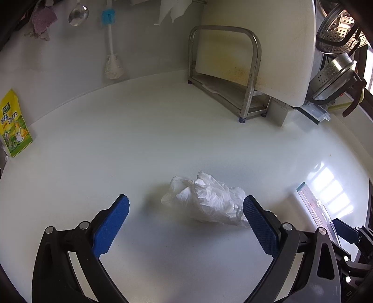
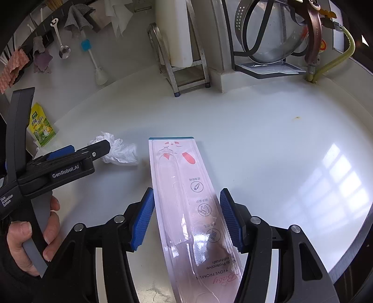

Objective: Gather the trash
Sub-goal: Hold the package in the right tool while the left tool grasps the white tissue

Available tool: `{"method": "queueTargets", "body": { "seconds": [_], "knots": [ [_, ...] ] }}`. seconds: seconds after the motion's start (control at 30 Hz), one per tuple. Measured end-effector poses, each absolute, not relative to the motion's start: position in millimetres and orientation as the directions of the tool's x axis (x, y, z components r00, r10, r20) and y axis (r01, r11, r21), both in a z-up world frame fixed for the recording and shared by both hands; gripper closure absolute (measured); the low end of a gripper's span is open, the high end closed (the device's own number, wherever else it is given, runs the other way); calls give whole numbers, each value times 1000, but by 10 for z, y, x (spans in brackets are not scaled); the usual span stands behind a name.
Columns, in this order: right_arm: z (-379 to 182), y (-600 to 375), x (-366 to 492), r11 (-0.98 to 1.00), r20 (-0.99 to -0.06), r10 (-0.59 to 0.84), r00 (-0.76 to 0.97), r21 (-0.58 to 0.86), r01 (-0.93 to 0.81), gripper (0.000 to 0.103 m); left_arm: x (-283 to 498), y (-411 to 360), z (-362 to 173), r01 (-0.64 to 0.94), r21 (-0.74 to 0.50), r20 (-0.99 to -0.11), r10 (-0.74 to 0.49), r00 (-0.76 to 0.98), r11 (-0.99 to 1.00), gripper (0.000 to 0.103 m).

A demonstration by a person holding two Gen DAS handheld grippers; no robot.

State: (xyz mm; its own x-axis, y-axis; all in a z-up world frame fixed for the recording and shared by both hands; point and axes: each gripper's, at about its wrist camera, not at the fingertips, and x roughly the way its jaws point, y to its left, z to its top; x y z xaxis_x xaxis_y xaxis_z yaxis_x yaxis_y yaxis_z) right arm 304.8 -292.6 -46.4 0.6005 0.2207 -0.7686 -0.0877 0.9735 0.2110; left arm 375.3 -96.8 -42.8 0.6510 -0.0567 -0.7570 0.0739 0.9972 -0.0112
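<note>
The left gripper [image 1: 186, 203] hovers low over the white surface [image 1: 163, 130] with its blue fingers [image 1: 112, 227] spread wide apart; a crumpled white plastic wrapper [image 1: 205, 201] lies on the surface between them, nearer the right-hand finger, whose tip overlaps the wrapper's edge in this view, though whether it actually touches is hard to judge. In the right wrist view the same wrapper [image 2: 121, 151] sits just behind the tip of the left gripper [image 2: 102, 145], which a bare hand [image 2: 30, 237] holds by its grey trigger.

The right gripper [image 2: 186, 198] also has its fingers [image 2: 142, 223] apart; a long clear toothbrush package [image 2: 186, 198] with pink print lies flat on the surface [image 2: 268, 139] and runs lengthwise between them; neither pad appears to press on it, the left one standing just beside its edge and the right one a little off it. The package lies near the wrapper, to its right.

Along the back wall stand a metal rack [image 1: 233, 77] with a white cutting board [image 1: 261, 46] leaning in it; a blue-headed brush [image 1: 109, 42] and a ladle [image 1: 78, 14] hang to its left; a yellow-green seasoning pouch [image 1: 14, 123] stands at the far left edge; steel strainers [image 1: 338, 32] sit in a dish rack at the right.
</note>
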Motion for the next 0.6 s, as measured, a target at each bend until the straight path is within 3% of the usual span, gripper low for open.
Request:
{"method": "queueTargets", "body": {
  "seconds": [0.1,0.17,0.2,0.43,0.6],
  "knots": [
    [-469,-2913,3045,973,-771,226,595,211,-95,46,3830,-982,-490,69,-4,-777,-46,628,998,19],
    [-459,-2901,3037,971,-774,234,588,210,-111,39,3860,-991,-539,76,-7,-795,-52,605,997,36],
    [-447,-2896,3025,971,-773,239,587,210,-119,33,3869,-993,-558,77,-6,-800,-51,598,997,39],
    [-406,-2840,2917,976,-790,217,573,165,-142,28,3850,-1042,-540,117,-10,-799,-78,596,993,82],
    [-457,-2799,2891,981,-805,187,563,118,-156,27,3806,-1018,-516,121,-6,-800,-77,595,993,87]
  ]
}}
